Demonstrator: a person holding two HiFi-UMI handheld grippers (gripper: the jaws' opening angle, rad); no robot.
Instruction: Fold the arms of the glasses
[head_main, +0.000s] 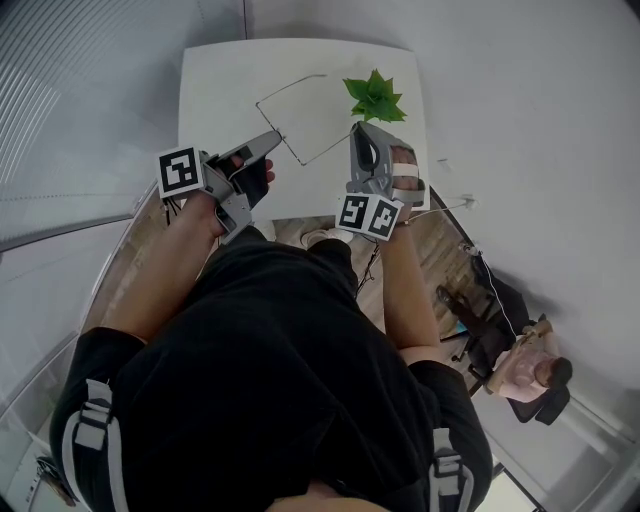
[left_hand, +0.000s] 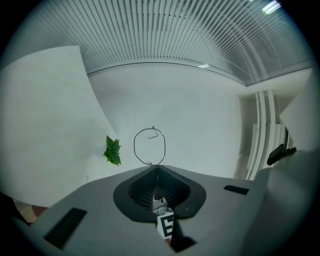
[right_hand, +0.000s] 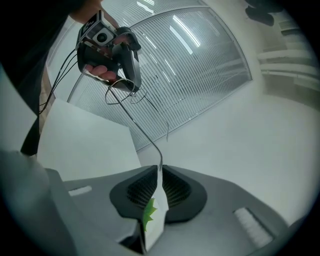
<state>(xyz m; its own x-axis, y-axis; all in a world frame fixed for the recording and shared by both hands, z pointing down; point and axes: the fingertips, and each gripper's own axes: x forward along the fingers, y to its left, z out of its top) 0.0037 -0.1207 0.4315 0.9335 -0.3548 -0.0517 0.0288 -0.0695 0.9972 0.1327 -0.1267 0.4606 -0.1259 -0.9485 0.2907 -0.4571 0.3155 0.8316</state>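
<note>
Between both closed jaws, glasses (left_hand: 149, 146)

There is one pair of wire glasses (head_main: 290, 89). There are two grippers, the left gripper (head_main: 272, 138) and the right gripper (head_main: 359, 130). There is one white table (head_main: 215, 90), with one green plant (head_main: 375, 97) near its right edge.

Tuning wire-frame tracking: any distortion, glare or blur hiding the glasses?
Head view: fisheye bend; glasses are a faint thin line on the white table. Left gripper view: dark round vignette, ceiling light blown out top right, glasses crisp. Right gripper view: same vignette, bright streaks on the blinds, glasses arm crisp.
</note>
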